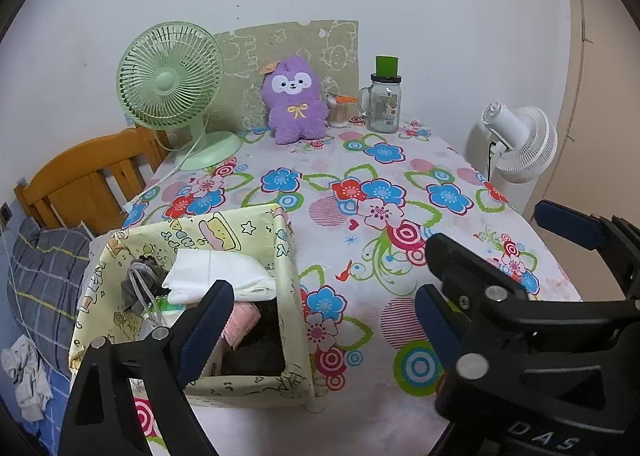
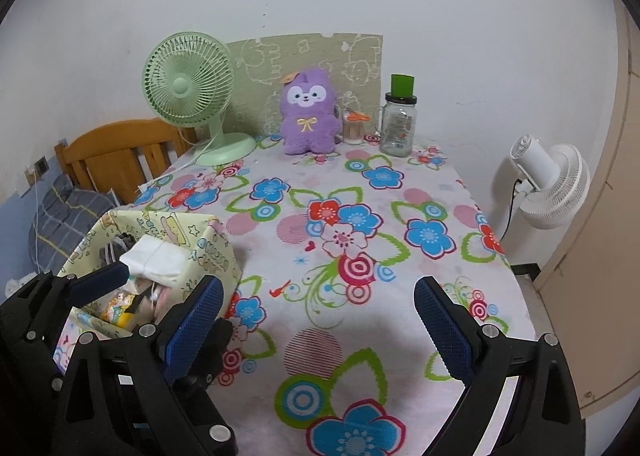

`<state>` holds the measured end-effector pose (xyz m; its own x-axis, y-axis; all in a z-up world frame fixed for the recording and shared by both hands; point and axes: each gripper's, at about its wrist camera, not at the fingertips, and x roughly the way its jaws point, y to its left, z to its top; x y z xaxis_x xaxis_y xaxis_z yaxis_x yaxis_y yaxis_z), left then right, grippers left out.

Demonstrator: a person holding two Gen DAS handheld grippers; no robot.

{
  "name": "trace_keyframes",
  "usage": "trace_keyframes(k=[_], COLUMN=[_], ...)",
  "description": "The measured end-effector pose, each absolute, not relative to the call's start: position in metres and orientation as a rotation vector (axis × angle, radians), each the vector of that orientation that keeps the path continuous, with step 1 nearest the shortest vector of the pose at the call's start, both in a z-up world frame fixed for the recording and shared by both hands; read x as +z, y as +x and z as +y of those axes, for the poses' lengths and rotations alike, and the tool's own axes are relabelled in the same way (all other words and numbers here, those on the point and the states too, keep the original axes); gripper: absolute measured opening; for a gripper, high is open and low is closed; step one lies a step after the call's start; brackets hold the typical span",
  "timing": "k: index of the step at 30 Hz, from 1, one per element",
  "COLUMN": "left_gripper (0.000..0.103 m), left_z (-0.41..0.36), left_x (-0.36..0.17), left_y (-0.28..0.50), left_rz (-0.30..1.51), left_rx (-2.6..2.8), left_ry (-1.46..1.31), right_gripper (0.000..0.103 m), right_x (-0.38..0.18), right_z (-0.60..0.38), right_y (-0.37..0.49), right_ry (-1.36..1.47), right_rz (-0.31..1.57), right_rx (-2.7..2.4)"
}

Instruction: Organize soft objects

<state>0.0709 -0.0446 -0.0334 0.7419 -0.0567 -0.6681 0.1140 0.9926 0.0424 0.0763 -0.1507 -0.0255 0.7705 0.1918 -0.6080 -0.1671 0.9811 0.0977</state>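
We see the purple plush toy [image 2: 307, 114] upright at the table's [image 2: 400, 276] far edge, facing us; left gripper [image 1: 324, 310] and right gripper [image 2: 316, 318] gape wide, empty.

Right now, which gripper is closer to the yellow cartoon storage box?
Left. The left gripper hangs open at the box, one finger over its contents. The right gripper, also open, is off to the box's right over bare tablecloth.

box [image 1: 288, 296] near-left on table [image 1: 400, 160], packs inside | plush toy [image 1: 294, 102] far edge, between fan [image 1: 170, 82] left and jar [image 1: 384, 104] right
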Motion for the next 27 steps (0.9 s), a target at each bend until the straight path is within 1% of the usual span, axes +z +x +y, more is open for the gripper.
trace_keyframes(k=[11,20,27], left_gripper=[0.095,0.103,0.103], left_z=[-0.055,-0.058,-0.055], left_x=[-0.029,-0.023,-0.02], left_y=[0.059,0.046,0.038], left_rz=[0.696,0.655,0.638], left_rx=[-0.051,-0.036,-0.008], left_ry=[0.069,0.055,0.054], right_gripper=[0.098,0.098,0.098], right_x=[-0.022,-0.017,-0.013], right_z=[-0.178,-0.194,-0.201], right_y=[0.063,0.05,0.039], right_ry=[0.024,0.016,0.019], right_rz=[0.627,0.593,0.573], right_rx=[0.173,0.155,0.146])
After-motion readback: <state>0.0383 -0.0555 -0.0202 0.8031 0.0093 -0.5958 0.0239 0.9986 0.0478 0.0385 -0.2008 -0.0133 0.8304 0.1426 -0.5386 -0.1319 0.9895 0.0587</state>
